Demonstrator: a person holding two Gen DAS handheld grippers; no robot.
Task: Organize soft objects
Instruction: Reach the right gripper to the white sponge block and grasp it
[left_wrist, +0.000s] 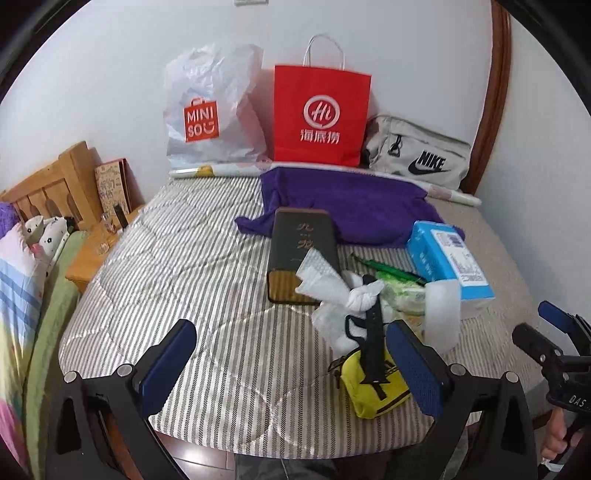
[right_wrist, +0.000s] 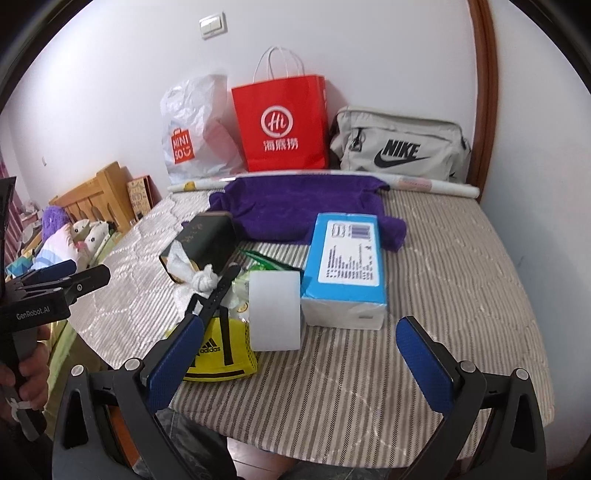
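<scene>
On the striped mattress (left_wrist: 184, 280) lies a heap: a purple towel (left_wrist: 354, 206) (right_wrist: 295, 210), a dark box (left_wrist: 301, 251) (right_wrist: 207, 240), white tissue and a knotted white cloth (left_wrist: 360, 297) (right_wrist: 203, 282), a black strap (left_wrist: 373, 343), a yellow Adidas pouch (left_wrist: 373, 387) (right_wrist: 221, 350), a white roll (right_wrist: 275, 310) (left_wrist: 441, 314), and a blue tissue pack (left_wrist: 448, 266) (right_wrist: 345, 266). My left gripper (left_wrist: 291, 363) is open near the mattress front, its right finger beside the pouch. My right gripper (right_wrist: 301, 363) is open before the roll, and holds nothing.
Against the far wall stand a white Miniso plastic bag (left_wrist: 207, 110), a red paper bag (left_wrist: 321, 114) and a grey Nike bag (left_wrist: 417, 155), with a rolled paper (right_wrist: 424, 186) in front. A wooden bed frame (left_wrist: 48, 184) and bedding (left_wrist: 22, 280) lie at the left.
</scene>
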